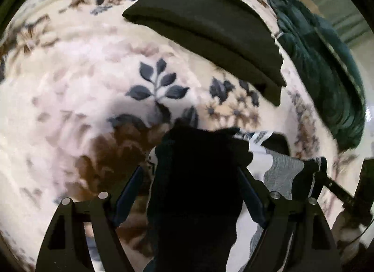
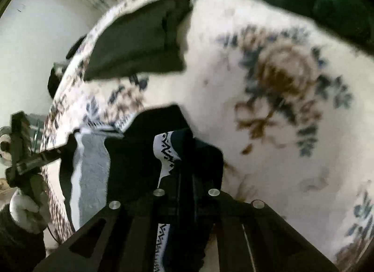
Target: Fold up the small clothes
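My left gripper (image 1: 196, 192) has its fingers apart, and a black garment (image 1: 196, 178) with white and grey parts lies between them; it covers the fingertips, so I cannot tell if they really hold it. My right gripper (image 2: 184, 192) is clenched on the same garment (image 2: 131, 162), at an edge with a zigzag band. Ahead of both grippers a folded dark cloth (image 1: 210, 26) rests on the flowered blanket (image 1: 70, 85). Beyond it a dark green cloth (image 1: 322, 66) is bunched, partly cut off. The right view is blurred.
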`<state>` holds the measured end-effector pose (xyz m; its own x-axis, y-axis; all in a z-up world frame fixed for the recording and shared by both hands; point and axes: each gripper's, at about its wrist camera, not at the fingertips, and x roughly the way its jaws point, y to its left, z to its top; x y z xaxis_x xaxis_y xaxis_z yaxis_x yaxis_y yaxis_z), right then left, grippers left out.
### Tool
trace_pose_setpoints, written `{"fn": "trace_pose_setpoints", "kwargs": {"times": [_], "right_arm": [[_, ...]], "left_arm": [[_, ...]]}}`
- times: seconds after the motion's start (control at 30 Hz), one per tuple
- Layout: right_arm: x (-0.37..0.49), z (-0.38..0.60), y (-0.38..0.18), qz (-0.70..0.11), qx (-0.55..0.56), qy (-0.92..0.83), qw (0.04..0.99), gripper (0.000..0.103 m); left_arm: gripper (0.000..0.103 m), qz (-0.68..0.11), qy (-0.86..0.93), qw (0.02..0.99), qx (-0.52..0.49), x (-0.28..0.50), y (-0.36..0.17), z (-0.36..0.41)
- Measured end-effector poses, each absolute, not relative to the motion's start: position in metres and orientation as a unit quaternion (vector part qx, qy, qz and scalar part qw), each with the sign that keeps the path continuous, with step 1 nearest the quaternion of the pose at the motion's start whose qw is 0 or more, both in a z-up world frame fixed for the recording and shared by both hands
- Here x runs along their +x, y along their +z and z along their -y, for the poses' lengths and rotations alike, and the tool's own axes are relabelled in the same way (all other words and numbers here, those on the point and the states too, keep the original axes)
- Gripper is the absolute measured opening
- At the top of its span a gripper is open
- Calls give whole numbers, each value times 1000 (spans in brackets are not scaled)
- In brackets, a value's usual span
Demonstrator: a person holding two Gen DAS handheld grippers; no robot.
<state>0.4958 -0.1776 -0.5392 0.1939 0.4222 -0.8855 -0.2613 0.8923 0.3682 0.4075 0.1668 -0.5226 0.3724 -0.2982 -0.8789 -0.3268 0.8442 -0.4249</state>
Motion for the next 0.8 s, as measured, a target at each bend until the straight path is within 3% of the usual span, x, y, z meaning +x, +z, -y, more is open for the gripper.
{"fn": "trace_pose_setpoints", "kwargs": {"times": [0.03, 0.07, 0.1, 0.17, 0.3, 0.4, 0.43, 0.53, 0.57, 0.63, 0.67, 0.73, 0.8], "right_arm": [[495, 180, -529, -584, 69, 216, 780, 7], [495, 184, -523, -576, 68, 212, 786, 7], [497, 185, -518, -571, 66, 208, 791, 7], [501, 185, -514, -565, 65, 202, 797, 7], [518, 181, -514, -562, 72, 185, 803, 7], [535, 169, -533, -568, 64, 169, 803, 6], [542, 164, -548, -582, 57, 157, 796, 6], [553, 164, -588, -642, 81, 149, 748, 9], [556, 170, -599, -663, 105, 149, 726, 13], [554, 187, -597, -669, 156, 152, 710, 41], [550, 197, -594, -670, 182, 159, 702, 48], [538, 215, -591, -677, 219, 167, 683, 57], [523, 222, -601, -700, 239, 176, 649, 60]], "left_arm": [[66, -552, 6, 780, -294, 409, -523, -169], [36, -540, 4, 781, -313, 411, -522, -171], [27, -532, 3, 784, -320, 413, -519, -173], [21, -518, 1, 791, -326, 415, -513, -174], [22, -525, 7, 783, -334, 425, -519, -177], [43, -549, 13, 761, -345, 436, -540, -183], [58, -551, 15, 755, -355, 437, -544, -186], [63, -545, 11, 745, -385, 432, -540, -198], [63, -542, 7, 746, -387, 429, -537, -200], [65, -542, -1, 750, -378, 419, -528, -201], [65, -545, 0, 753, -368, 414, -524, -199], [65, -551, -1, 758, -349, 402, -520, -194], [67, -560, -5, 755, -340, 392, -525, -186]]}}
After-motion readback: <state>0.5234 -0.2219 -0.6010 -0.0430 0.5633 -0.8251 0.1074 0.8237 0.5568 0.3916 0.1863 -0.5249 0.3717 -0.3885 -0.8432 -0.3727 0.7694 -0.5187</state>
